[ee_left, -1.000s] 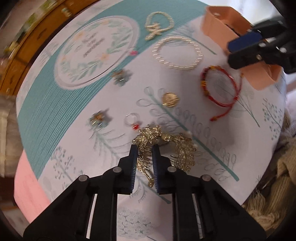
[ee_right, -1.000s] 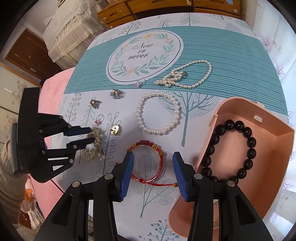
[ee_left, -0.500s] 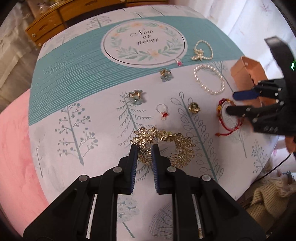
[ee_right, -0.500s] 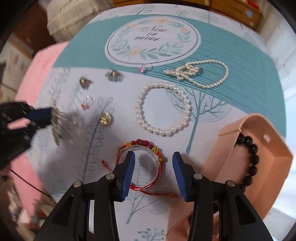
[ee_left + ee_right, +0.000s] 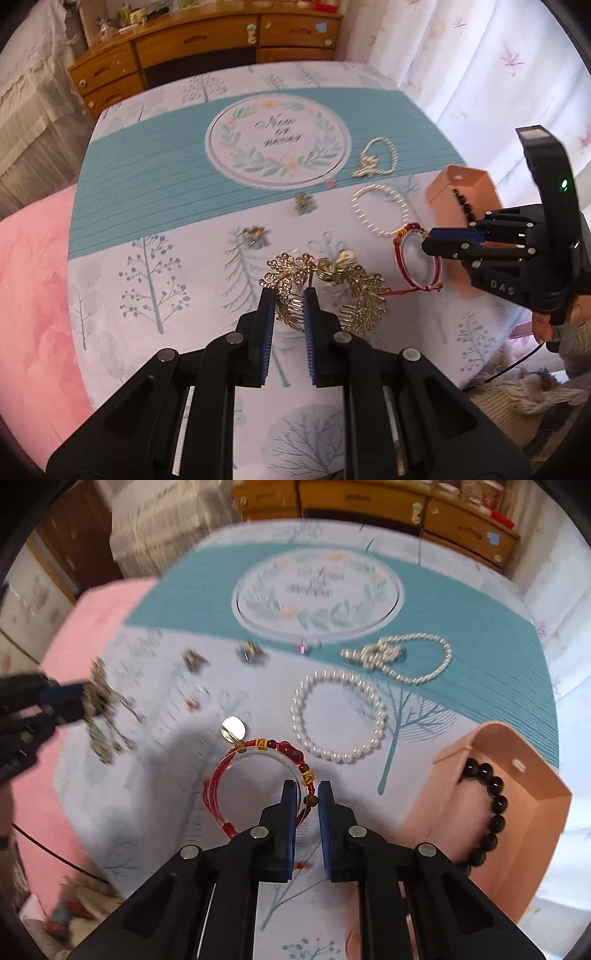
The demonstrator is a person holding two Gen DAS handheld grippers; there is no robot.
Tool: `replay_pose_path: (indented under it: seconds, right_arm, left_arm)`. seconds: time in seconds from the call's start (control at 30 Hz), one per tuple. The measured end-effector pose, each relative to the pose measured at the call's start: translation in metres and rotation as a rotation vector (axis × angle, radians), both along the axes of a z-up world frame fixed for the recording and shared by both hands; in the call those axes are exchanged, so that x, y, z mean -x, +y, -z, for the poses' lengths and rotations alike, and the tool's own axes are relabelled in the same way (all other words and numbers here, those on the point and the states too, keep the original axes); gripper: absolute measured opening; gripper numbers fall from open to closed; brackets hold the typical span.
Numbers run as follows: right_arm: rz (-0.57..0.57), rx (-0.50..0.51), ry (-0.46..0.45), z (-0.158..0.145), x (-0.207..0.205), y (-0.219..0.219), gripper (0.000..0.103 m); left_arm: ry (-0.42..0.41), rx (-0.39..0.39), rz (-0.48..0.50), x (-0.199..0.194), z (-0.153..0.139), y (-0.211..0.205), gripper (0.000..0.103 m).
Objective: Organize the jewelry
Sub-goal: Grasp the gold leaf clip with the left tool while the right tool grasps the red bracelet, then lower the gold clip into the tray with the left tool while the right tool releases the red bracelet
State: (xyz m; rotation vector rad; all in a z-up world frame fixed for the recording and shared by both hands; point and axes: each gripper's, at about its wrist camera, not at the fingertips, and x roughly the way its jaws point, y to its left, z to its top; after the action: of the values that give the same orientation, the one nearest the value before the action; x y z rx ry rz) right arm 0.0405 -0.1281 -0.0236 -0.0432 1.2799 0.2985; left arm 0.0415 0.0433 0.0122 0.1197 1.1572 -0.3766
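Right gripper (image 5: 306, 799): just closed, pinching red bracelet (image 5: 255, 775); pink box (image 5: 517, 812) lies right of it, open end facing.

The box (image 5: 532, 834) stood at the table's (image 5: 480, 635) right edge with a bead bracelet (image 5: 491, 797) in it. Left of the box lay the cord bracelet (image 5: 255, 775), a coin (image 5: 233, 728) touching its far-left rim. Just beyond it lay the pearl bracelet (image 5: 338, 716), and farther still the necklace (image 5: 402, 657). The hair comb (image 5: 325, 291) sat near the left edge, two earrings (image 5: 221, 655) beyond it.
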Motion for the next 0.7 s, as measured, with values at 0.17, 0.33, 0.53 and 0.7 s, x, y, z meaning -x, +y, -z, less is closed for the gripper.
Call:
replay_pose_path:
  seconds: [0.17,0.33,0.53,0.7]
  right_arm:
    - [0.116,-0.05,-0.085,-0.046,0.016,-0.046,0.011]
    - [0.302,-0.053,-0.124,-0.072,0.044,-0.119,0.011]
    - [0.502,-0.084,-0.093,-0.059,0.07,-0.189,0.011]
    - [0.581,-0.178,-0.059,-0.035,0.073,-0.213,0.011]
  left_arm:
    - [-0.043,0.03,0.047,0.006,-0.027,-0.026,0.013]
    - [-0.072,0.065,0.125,0.01,-0.049,-0.072,0.013]
    - [-0.065,0.128,0.215,0.011,-0.061,-0.135,0.013]
    - [-0.041,0.123,0.286,0.013,-0.049,-0.189,0.013]
